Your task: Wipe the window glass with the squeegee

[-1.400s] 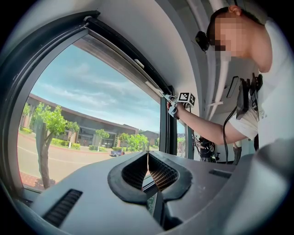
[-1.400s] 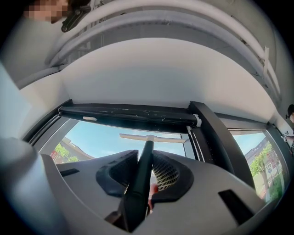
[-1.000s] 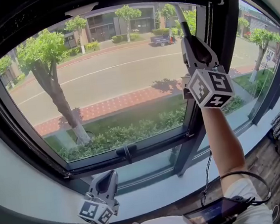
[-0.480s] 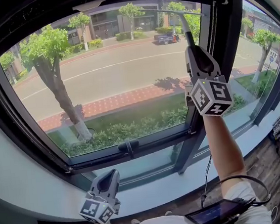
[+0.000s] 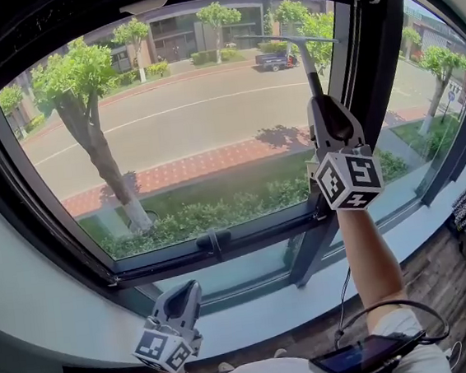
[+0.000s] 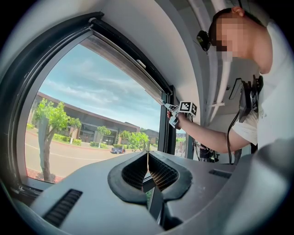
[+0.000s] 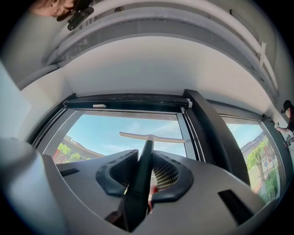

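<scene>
We list the right gripper (image 5: 322,104) raised, its jaws clamped on the handle of the squeegee (image 5: 308,59), whose blade sits level near the top right of the window glass (image 5: 186,137). We list the left gripper (image 5: 186,292) low by the sill (image 5: 254,308), jaws pressed together on nothing.

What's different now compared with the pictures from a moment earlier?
The right gripper, shut on the dark-handled squeegee with its long thin blade, has moved down, drawing the blade a little lower on the window glass. Nothing was picked up or let go. The left gripper stayed low by the white sill, shut and empty.
</scene>
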Demonstrator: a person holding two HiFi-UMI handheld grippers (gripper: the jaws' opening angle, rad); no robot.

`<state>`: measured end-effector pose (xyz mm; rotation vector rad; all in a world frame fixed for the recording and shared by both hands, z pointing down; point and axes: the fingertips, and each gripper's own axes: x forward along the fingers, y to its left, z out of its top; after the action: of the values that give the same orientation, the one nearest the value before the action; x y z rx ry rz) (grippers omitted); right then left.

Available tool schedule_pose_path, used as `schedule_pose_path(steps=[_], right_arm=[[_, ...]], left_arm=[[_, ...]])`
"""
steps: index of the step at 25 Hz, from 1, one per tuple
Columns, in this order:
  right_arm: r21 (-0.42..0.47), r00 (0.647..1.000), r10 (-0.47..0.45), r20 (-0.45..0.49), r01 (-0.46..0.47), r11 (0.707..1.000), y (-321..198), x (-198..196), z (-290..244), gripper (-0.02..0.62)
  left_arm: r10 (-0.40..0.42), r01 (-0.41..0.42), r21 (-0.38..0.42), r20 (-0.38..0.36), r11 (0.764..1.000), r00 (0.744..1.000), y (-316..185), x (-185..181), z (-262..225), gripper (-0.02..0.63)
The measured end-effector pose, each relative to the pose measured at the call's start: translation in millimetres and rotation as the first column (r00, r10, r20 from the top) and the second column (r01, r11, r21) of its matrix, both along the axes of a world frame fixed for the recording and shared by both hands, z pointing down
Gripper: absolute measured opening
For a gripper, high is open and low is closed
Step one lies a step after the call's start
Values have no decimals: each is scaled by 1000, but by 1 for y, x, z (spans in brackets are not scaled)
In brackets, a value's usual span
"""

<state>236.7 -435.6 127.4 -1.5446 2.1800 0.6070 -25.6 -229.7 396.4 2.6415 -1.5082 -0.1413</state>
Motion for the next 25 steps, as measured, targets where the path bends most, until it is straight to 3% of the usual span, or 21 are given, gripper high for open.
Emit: schedule_pose_path(steps=[25], right_arm=[[-124,998,5,-65,-13,992,11,2,96,100]], left_arm=[[29,-29,-20,-4,999,1000,-4,2,7,20]])
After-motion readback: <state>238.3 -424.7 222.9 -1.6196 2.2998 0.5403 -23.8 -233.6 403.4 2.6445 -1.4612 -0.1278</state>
